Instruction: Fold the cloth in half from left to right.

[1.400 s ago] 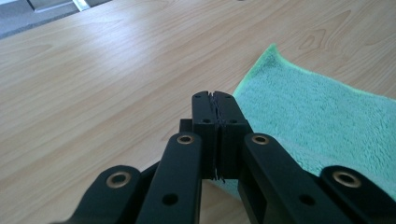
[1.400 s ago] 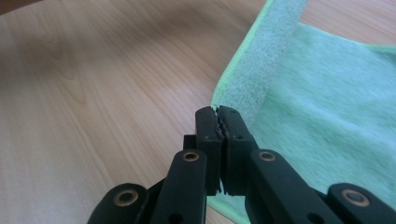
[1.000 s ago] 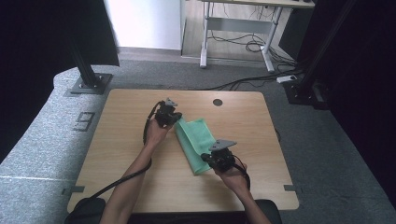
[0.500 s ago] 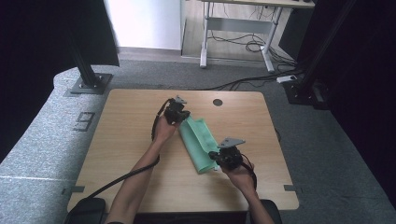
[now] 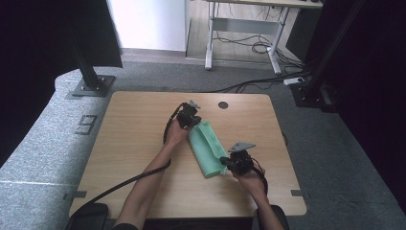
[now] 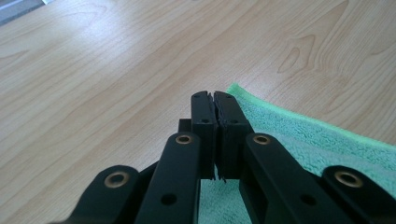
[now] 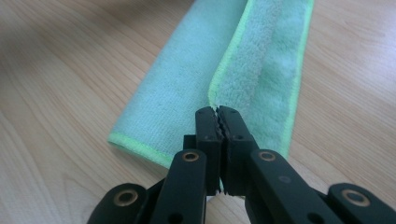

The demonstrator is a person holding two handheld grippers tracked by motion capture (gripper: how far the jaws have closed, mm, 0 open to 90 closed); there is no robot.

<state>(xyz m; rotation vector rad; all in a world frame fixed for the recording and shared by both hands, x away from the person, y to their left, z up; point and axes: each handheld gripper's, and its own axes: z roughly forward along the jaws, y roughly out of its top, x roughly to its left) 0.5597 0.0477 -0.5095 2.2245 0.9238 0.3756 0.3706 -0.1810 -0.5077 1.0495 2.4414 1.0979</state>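
A green cloth [image 5: 207, 148] lies folded into a long strip on the wooden table [image 5: 129, 143], running from the middle toward the near right. My left gripper [image 5: 195, 123] is at its far end and my right gripper [image 5: 223, 161] at its near end. In the left gripper view the jaws [image 6: 214, 95] are pressed together low over the cloth [image 6: 327, 135], beside its corner. In the right gripper view the jaws [image 7: 216, 109] are shut where the edge of the cloth's [image 7: 187, 79] folded-over top layer runs in between them.
A round cable hole [image 5: 223, 104] sits near the table's far edge. Black cables trail from both grippers toward the near edge. Bare wood spreads to the left of the cloth. A black stand base [image 5: 91, 85] and a desk frame [image 5: 239, 43] stand on the floor beyond.
Both hands have moved to the right and slightly down with the cloth's edge. The cloth has gone from a wide sheet to a narrower folded strip.
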